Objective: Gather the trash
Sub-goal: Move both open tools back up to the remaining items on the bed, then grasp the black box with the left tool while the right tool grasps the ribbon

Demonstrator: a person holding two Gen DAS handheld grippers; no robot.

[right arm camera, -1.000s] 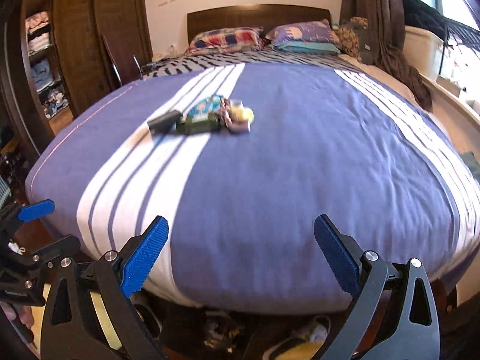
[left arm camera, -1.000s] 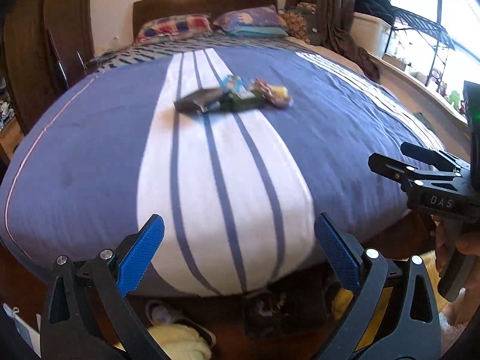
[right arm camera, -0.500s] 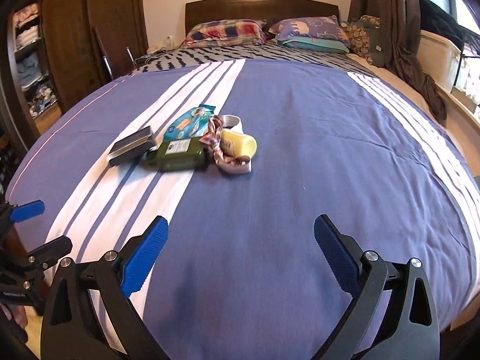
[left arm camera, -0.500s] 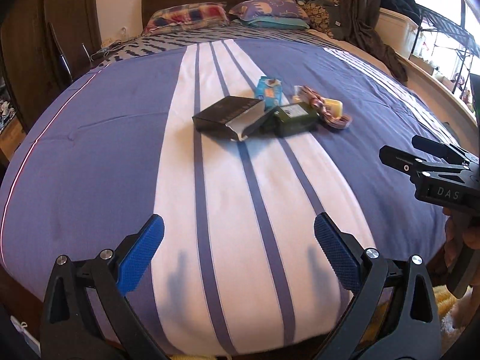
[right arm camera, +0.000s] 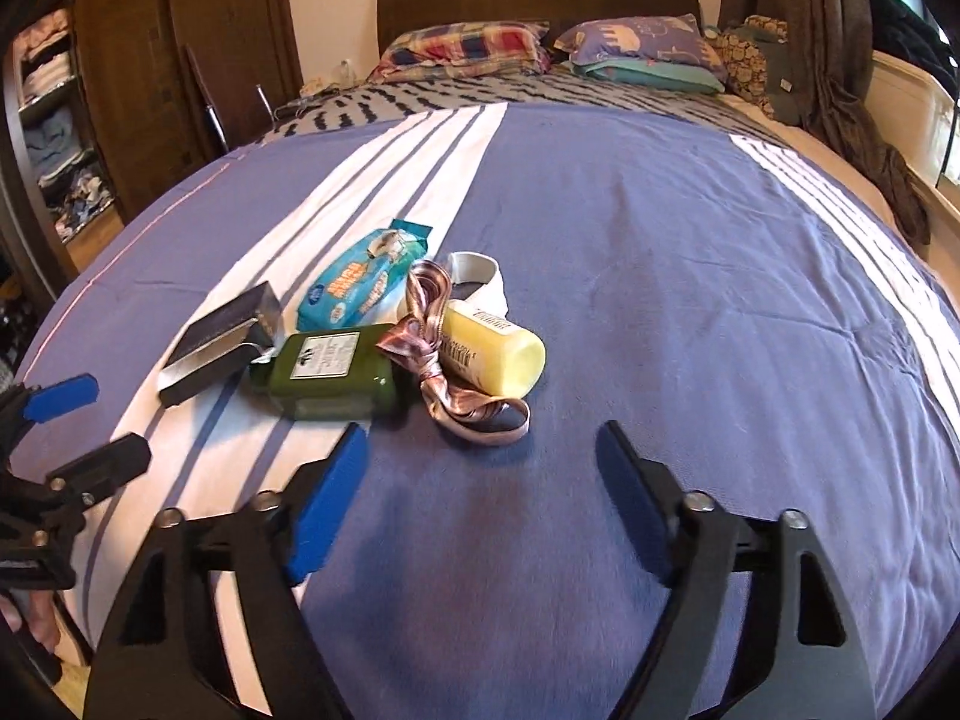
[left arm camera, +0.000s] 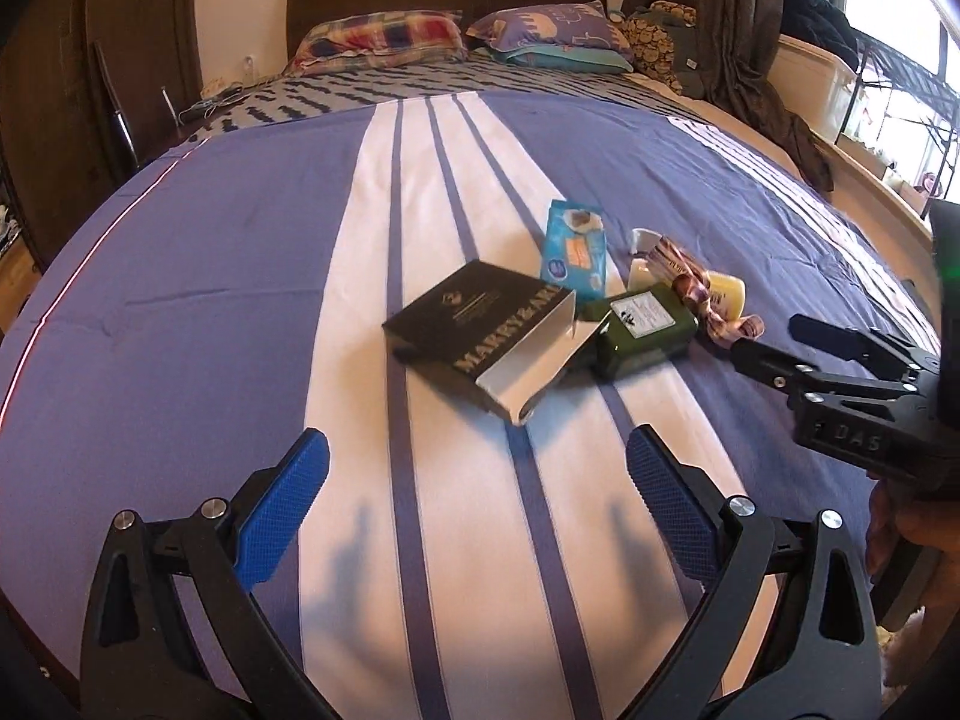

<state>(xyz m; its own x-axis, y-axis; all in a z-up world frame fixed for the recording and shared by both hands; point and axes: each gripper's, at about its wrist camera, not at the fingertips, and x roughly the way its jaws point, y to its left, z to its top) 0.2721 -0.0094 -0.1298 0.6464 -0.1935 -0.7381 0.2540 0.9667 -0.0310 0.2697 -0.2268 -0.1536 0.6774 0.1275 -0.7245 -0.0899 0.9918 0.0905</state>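
Right gripper hangs over the bed, jaws just narrowing to a middling gap with nothing between them. Ahead at twelve o'clock lies the ribbon, the yellow bottle just beyond, long axis running eleven to five. The green bottle sits at eleven. Left gripper stands wide and empty, the black box dead ahead at twelve. Judging by this, right takes the bottles, left the box.
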